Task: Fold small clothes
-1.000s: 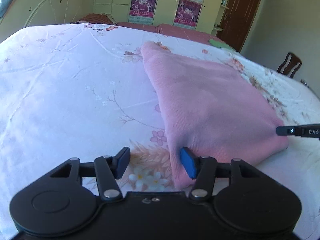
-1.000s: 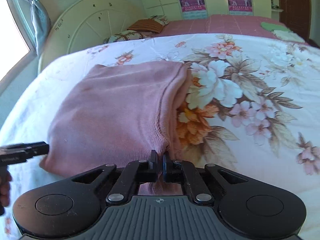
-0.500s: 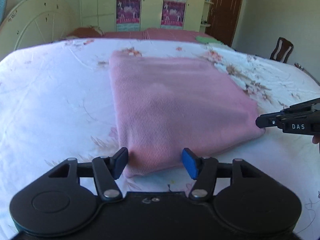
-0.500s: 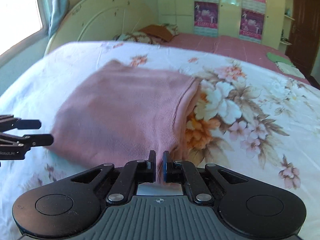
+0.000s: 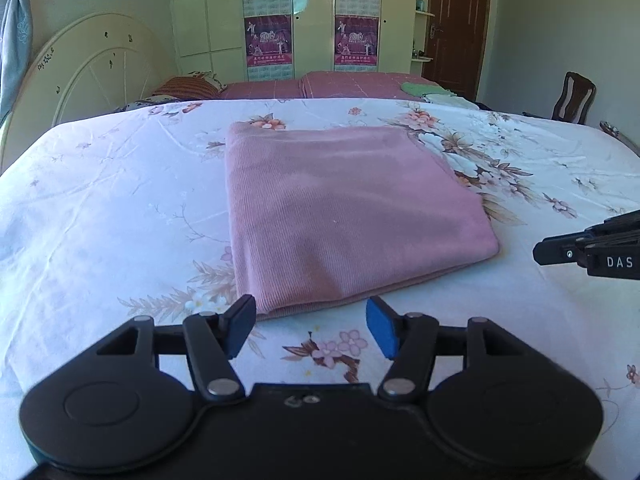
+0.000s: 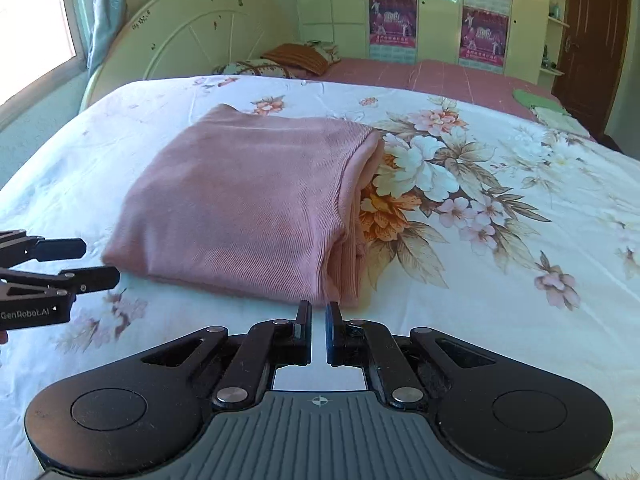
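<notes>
Pink knit fabric (image 5: 344,216), folded into a thick rectangle, lies flat on the floral bedsheet (image 5: 100,220) in the middle of the bed, just beyond both tools. Judging from its tidy outline and stacked edges, the fold looks finished and the release step is in hand: neither tool touches the cloth.

Left gripper (image 5: 310,326) hangs just short of the near edge of the garment, its jaws apart and opening, with only sheet between the blue pads (image 5: 380,330). Right gripper (image 6: 318,322) sits at the near right corner of the garment, its jaws drawn almost together with a thin slit showing bare sheet, nothing pinched.

In the right wrist view the layered open ends (image 6: 352,216) of the garment face right, toward the big printed flowers, while the smooth folded side faces left. Its long axis seems to run from near to far, toward the pillows (image 6: 296,58) and the headboard (image 6: 192,36), though the fisheye lens makes the proportions uncertain.

Next move, as I judge it, calls for either lifting both tools clear or, if a smaller packet is wanted, taking the two near corners and carrying them to the far edge. A green item (image 5: 420,88) lies far right on the bed.
</notes>
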`<state>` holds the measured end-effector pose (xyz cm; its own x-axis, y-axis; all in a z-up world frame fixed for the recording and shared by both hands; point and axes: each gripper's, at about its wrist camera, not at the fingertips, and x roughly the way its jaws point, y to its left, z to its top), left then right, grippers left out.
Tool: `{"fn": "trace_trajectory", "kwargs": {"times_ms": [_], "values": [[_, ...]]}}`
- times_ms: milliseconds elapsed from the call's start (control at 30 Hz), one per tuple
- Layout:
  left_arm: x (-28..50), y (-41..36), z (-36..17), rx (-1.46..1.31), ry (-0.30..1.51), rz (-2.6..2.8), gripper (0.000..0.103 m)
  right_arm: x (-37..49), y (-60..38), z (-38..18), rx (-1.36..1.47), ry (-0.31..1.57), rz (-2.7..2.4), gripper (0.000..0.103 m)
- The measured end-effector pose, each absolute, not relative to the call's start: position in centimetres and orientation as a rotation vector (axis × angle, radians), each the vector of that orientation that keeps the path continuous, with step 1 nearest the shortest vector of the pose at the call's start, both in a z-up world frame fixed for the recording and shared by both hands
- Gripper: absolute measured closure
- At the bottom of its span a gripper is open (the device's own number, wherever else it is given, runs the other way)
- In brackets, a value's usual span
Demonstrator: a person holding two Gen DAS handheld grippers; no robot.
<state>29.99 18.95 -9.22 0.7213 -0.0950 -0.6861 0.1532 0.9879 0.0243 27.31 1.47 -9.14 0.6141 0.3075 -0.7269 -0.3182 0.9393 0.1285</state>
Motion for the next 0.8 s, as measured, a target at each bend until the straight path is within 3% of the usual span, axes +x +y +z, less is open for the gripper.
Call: {"fn": "trace_trajectory", "kwargs": {"times_ms": [167, 233, 300, 333, 400, 433, 800], "values": [[26.3, 18.4, -7.0, 0.078, 0.71, -0.131, 0.039, 24.0, 1.3, -7.0, 0.008, 0.798, 0.357, 0.099], [24.3, 18.2, -5.8, 0.071, 0.679, -0.127, 0.028, 22.5, 1.1, -5.7, 0.026, 0.779, 0.36, 0.099], [21.9, 17.9, -4.4, 0.067, 0.621, -0.091, 0.0, 20.7, 0.8, -4.4, 0.046, 0.761, 0.364, 0.099], [20.4, 17.7, -3.7, 0.065, 0.578, -0.061, 0.001, 19.6, 0.6, -3.7, 0.062, 0.748, 0.367, 0.098], [18.3, 17.4, -2.6, 0.064, 0.563, -0.032, 0.0, 17.3, 0.1, -2.6, 0.091, 0.7, 0.333, 0.023], [17.4, 17.3, -2.2, 0.056, 0.575, -0.03, 0.0, 15.6, -0.3, -1.9, 0.11, 0.625, 0.284, 0.003], [8.2, 16.3, 0.9, 0.044, 0.552, -0.058, 0.0, 5.8, -2.4, 0.7, 0.114, 0.597, 0.199, 0.0]]}}
